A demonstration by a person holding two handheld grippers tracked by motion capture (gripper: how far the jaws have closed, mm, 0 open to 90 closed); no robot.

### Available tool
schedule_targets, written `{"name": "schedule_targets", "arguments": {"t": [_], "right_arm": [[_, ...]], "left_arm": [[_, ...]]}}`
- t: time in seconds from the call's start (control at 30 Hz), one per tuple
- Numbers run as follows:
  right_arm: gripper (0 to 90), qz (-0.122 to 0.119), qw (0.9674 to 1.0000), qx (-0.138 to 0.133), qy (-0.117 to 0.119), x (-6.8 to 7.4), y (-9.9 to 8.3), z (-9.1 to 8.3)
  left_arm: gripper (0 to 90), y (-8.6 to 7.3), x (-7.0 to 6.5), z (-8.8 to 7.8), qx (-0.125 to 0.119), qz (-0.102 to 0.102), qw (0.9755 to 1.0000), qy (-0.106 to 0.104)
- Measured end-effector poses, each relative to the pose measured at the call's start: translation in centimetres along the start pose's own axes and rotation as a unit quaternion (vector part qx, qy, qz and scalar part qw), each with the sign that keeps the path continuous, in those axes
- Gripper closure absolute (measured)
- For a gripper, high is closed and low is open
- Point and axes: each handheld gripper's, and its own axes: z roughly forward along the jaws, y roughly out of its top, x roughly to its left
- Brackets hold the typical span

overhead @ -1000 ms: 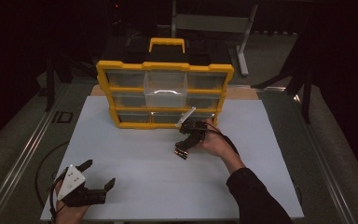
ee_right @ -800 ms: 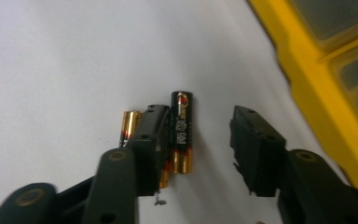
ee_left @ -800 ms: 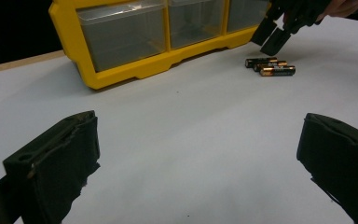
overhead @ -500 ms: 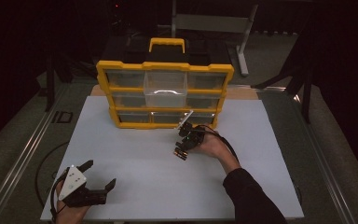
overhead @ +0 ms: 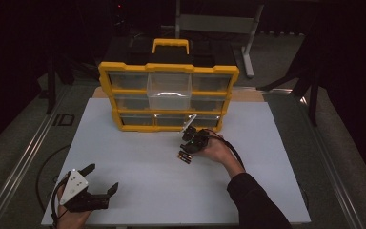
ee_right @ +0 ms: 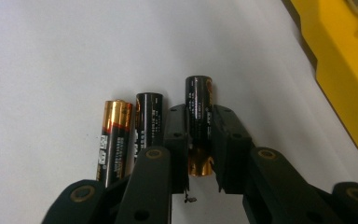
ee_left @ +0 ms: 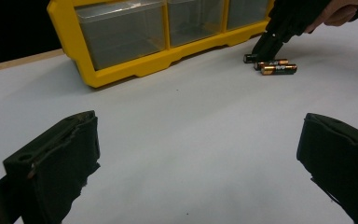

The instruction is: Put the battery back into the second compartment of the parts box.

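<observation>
Three AA batteries lie side by side on the white board [overhead: 138, 191]. My right gripper [ee_right: 199, 114] is shut on the rightmost battery [ee_right: 198, 93]; its jaws have just been closing with that battery between them. Beside it lie a black battery [ee_right: 149, 121] and a copper-topped battery [ee_right: 114, 135]. From above, the right gripper [overhead: 190, 143] tilts down over the batteries [overhead: 185, 157], just in front of the organizer. My left gripper [overhead: 101, 177] rests open near the board's front left corner, with nothing between its jaws. The left gripper [ee_left: 196, 154] looks toward the batteries [ee_left: 278, 68].
A yellow drawer organizer [overhead: 168, 95] with clear drawers stands at the back of the board; one middle drawer is pulled out. A black case with a yellow handle [overhead: 170, 45] sits behind it. Bare board lies between the two grippers.
The right hand has shifted slightly down and left onto the batteries. The left gripper has stayed where it was.
</observation>
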Motion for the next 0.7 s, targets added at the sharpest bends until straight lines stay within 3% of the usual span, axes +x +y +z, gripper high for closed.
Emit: {"name": "schedule_targets", "arguments": {"t": [0.4,0.6,0.7], "right_arm": [[76.8,0.000,1.0000,-0.005,0.000,-0.2,-0.2,-0.1],[76.7,0.000,0.9998,-0.018,0.000,-0.5,-0.3,-1.0],[76.7,0.010,0.9996,-0.026,0.011,-0.4,-0.4,-1.7]], "left_arm": [[0.2,0.0,0.0,0.1,0.001,0.001,1.0000,-0.002],[0.2,0.0,0.0,0.1,0.001,0.001,1.0000,-0.002],[0.2,0.0,0.0,0.0,-0.001,0.000,1.0000,-0.002]]}}
